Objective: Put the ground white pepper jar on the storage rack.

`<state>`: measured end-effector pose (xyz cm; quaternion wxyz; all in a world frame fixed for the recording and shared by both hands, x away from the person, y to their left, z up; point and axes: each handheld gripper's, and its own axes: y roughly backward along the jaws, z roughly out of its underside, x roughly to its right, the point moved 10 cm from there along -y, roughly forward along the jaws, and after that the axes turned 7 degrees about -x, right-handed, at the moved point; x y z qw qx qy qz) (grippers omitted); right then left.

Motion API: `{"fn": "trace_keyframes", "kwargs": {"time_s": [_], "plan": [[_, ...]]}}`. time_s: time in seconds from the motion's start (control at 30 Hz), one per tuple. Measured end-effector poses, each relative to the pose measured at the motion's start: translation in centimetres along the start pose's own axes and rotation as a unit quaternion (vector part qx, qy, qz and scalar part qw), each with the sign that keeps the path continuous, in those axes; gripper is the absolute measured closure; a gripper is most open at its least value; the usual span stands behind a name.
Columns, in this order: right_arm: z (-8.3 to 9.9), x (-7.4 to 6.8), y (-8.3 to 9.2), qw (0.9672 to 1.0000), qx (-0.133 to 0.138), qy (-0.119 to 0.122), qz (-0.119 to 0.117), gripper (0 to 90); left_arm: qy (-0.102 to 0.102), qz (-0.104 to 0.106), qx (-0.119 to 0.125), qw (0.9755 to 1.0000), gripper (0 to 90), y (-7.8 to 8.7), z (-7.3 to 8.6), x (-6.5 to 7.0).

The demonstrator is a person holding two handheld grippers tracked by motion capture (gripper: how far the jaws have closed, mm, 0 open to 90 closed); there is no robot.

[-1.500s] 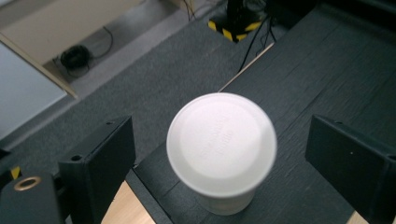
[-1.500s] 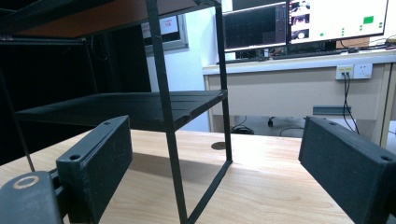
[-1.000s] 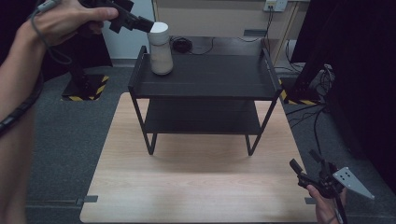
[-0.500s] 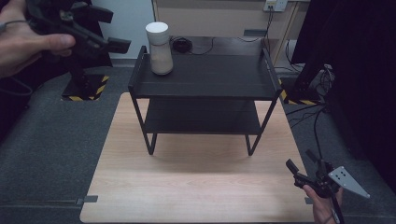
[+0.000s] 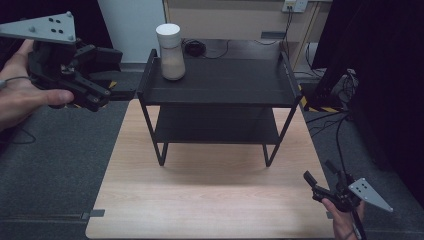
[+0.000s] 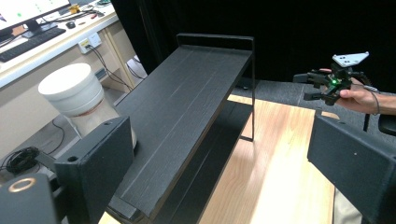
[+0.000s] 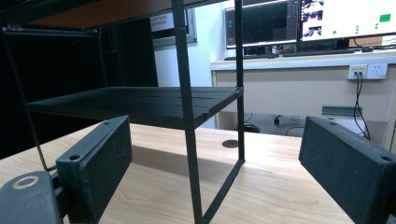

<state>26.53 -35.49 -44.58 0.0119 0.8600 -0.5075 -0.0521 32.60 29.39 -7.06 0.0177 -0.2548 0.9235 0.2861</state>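
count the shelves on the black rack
2. The top shelf carries a jar at its far left corner; the lower shelf sits beneath it with nothing visible on it, its back partly hidden.

Left gripper (image 5: pixel 107 75) pulls away from white jar (image 5: pixel 170 52) on shelf top (image 5: pixel 220 80): earlier just beside jar, now well left of rack, off bench edge, jaws apart and empty. Grey plate now faces up. Right gripper (image 5: pixel 320 179) shifts slightly at bench's near right corner.

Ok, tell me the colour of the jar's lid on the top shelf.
White; the lid shows best in the left gripper view, on a jar with a pale body.
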Motion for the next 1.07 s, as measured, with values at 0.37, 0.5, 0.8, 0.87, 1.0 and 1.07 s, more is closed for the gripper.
{"fn": "trace_keyframes", "kwargs": {"time_s": [0.37, 0.5, 0.8, 0.87, 1.0, 1.07], "plan": [[0.0, -0.1, 0.1, 1.0000, 0.001, 0.001, 0.003, 9.6, 0.002, 0.007, 0.013, 0.9999, 6.1, -0.3, 0.4, -0.1], [0.0, -0.1, 0.1, 1.0000, 0.000, 0.001, 0.003, 9.5, 0.002, 0.010, 0.014, 0.9999, 6.0, -0.7, 0.3, 0.0], [0.0, -0.1, 0.1, 1.0000, 0.000, 0.001, 0.002, 9.5, -0.003, 0.014, 0.009, 0.9999, 6.0, -1.4, -0.1, 0.0], [0.0, -0.1, 0.1, 1.0000, 0.001, 0.001, 0.002, 9.5, -0.003, 0.014, 0.012, 0.9998, 6.0, -1.4, -0.2, 0.0], [0.0, -0.1, 0.1, 1.0000, 0.000, 0.001, 0.002, 9.5, -0.006, 0.014, 0.007, 0.9999, 6.0, -1.5, -0.1, 0.0], [0.0, 0.0, 0.0, 1.0000, 0.000, 0.000, 0.001, 9.5, -0.005, 0.013, 0.008, 0.9999, 6.0, -1.5, -0.1, -0.1]]}}
